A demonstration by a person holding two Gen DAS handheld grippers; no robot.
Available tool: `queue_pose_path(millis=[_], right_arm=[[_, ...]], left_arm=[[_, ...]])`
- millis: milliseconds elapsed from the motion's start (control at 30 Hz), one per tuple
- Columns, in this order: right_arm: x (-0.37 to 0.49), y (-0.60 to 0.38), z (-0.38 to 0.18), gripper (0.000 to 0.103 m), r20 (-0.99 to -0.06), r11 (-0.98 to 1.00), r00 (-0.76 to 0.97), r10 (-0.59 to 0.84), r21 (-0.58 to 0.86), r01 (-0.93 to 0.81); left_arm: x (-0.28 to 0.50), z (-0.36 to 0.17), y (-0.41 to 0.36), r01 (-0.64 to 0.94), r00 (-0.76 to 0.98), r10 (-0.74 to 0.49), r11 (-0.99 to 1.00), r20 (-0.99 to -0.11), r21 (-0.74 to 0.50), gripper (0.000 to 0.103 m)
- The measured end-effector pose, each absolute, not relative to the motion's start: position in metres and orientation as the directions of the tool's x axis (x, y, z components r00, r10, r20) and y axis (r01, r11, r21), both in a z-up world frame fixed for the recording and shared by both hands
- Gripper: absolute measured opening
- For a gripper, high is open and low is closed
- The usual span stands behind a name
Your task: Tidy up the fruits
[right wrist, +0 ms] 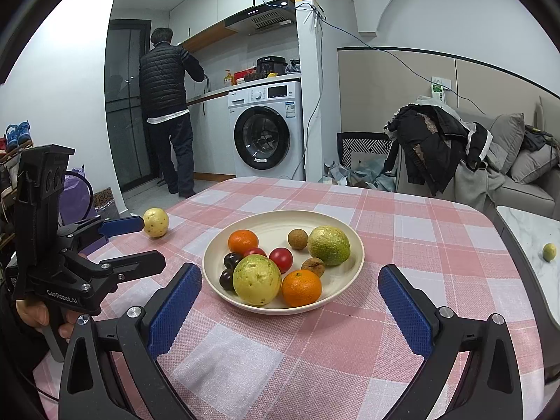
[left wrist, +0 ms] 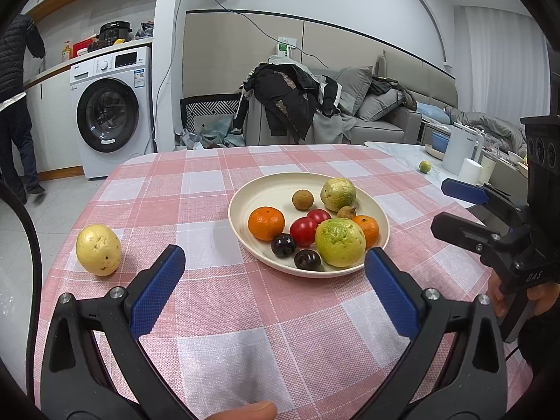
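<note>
A cream plate (left wrist: 259, 189) (right wrist: 276, 220) on the pink checked tablecloth holds two green-yellow guavas (left wrist: 340, 242) (right wrist: 257, 279), two oranges (left wrist: 266, 223) (right wrist: 301, 287), two red tomatoes (left wrist: 303, 231), two dark plums (left wrist: 282, 245) and two brown longans (left wrist: 302, 199). A yellow guava (left wrist: 98, 250) (right wrist: 156, 222) lies alone on the cloth to the left. My left gripper (left wrist: 274, 269) (right wrist: 134, 241) is open and empty, just short of the plate. My right gripper (right wrist: 290, 288) (left wrist: 451, 206) is open and empty, its jaws either side of the plate's near edge.
A small green lime (left wrist: 424, 166) (right wrist: 549, 252) lies on the marble table to the right, beside a white kettle (left wrist: 458, 147) and cups. A person (right wrist: 168, 112) stands at the kitchen counter. A washing machine (left wrist: 112, 112) and a cluttered sofa (left wrist: 350, 112) are behind.
</note>
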State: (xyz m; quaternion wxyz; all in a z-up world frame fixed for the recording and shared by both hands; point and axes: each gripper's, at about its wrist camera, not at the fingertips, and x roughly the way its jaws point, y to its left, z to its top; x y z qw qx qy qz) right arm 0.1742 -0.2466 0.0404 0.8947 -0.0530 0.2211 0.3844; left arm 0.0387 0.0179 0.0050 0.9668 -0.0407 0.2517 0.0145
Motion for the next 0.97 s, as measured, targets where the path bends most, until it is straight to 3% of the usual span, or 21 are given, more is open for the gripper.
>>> queue_pose_path(millis=[967], right_arm=[[0.1742,-0.2468,0.0407,0.103,-0.437,0.699,0.606,0.664,0.075,-0.711]], left_arm=[[0.0384,0.0052,0.0172,-0.051,0.877,0.008,0.996,-0.481,-0.077,0.102]])
